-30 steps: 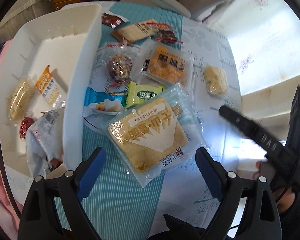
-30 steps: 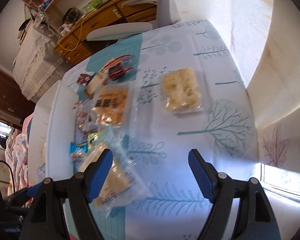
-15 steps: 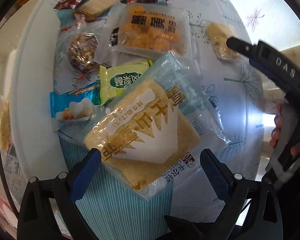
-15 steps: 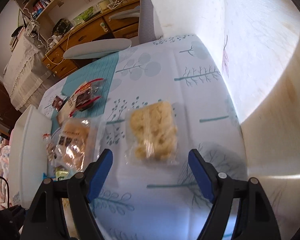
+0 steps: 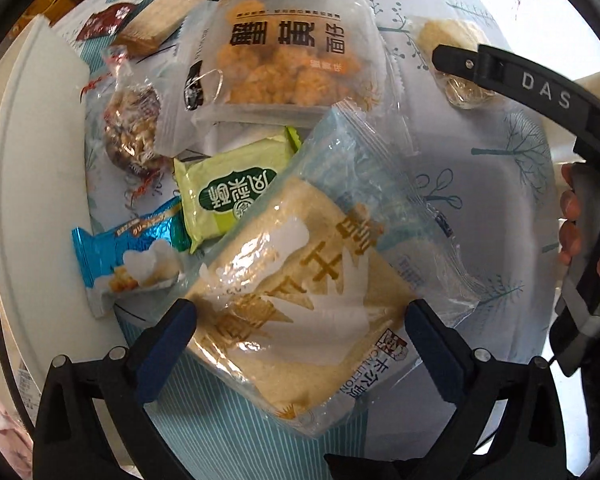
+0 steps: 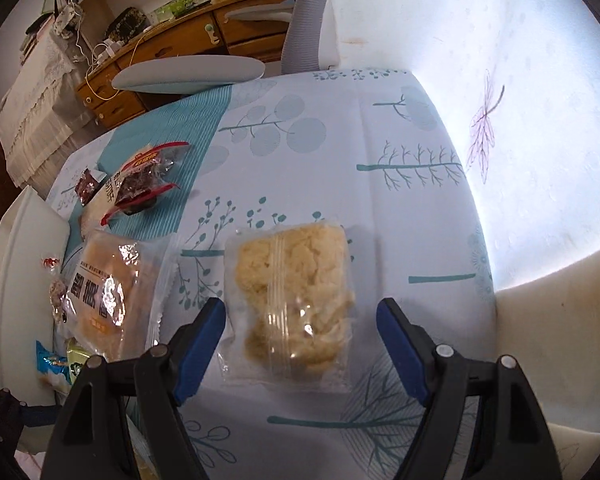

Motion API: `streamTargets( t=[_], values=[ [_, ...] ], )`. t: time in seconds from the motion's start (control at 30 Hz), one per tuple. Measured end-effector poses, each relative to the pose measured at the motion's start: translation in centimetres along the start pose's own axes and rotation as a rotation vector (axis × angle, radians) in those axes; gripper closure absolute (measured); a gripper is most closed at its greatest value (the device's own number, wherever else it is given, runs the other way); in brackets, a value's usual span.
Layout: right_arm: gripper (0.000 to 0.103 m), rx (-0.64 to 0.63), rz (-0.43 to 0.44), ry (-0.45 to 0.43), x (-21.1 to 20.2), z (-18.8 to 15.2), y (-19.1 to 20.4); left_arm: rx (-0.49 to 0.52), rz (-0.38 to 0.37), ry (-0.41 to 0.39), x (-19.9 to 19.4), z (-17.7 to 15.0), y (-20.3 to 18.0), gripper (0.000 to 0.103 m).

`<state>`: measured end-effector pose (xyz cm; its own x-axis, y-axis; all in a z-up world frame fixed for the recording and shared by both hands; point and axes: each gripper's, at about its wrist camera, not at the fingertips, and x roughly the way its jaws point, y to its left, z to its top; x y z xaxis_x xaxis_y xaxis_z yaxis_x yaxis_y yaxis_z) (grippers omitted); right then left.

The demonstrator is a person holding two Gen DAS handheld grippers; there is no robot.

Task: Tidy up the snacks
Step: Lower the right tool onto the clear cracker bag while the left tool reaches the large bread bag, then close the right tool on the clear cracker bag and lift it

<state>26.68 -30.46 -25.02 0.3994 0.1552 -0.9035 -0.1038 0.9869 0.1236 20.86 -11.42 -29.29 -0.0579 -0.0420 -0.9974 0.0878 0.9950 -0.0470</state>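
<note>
Both hand-held grippers (image 5: 300, 340) (image 6: 300, 336) closer to packets

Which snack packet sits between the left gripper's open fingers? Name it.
The big clear packet of pale bread with gold lettering. It lies between the left gripper fingers; the green packet and blue packet lie farther off.
</note>
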Motion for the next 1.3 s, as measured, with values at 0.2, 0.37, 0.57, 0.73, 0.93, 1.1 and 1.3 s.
streamTargets(
  t=[0.2, 0.37, 0.57, 0.73, 0.93, 1.1, 1.3],
  values=[
    [0.031, -0.032, -0.021, 0.015, 0.4, 0.0, 0.4, 0.003, 0.016, -0.017, 0.0, -0.3, -0.5, 0.000],
    [0.047, -0.060, 0.004, 0.023, 0.3, 0.1, 1.0, 0.021, 0.015, -0.069, 0.0, -1.1, -1.4, 0.000],
    [0.052, -0.043, 0.023, 0.036, 0.1, 0.0, 0.6, 0.079, 0.010, -0.163, 0.1, -3.4, -1.6, 0.000],
    [0.053, -0.011, 0.042, 0.065, -0.2, -0.4, 0.3, 0.086, 0.006, -0.212, -0.1, -4.2, -1.4, 0.000],
    [0.053, 0.037, 0.059, 0.094, -1.4, -1.4, 0.0, 0.090, 0.009, -0.248, -0.6, -5.8, -1.6, 0.010],
    [0.053, 0.032, 0.068, 0.093, -2.9, -2.2, 0.2, 0.074, 0.026, -0.270, -2.1, -7.3, -2.2, 0.045],
    [0.053, 0.034, 0.075, 0.086, -4.5, -3.1, 0.6, 0.007, 0.022, -0.289, -2.9, -9.0, -1.1, 0.086]
  ],
)
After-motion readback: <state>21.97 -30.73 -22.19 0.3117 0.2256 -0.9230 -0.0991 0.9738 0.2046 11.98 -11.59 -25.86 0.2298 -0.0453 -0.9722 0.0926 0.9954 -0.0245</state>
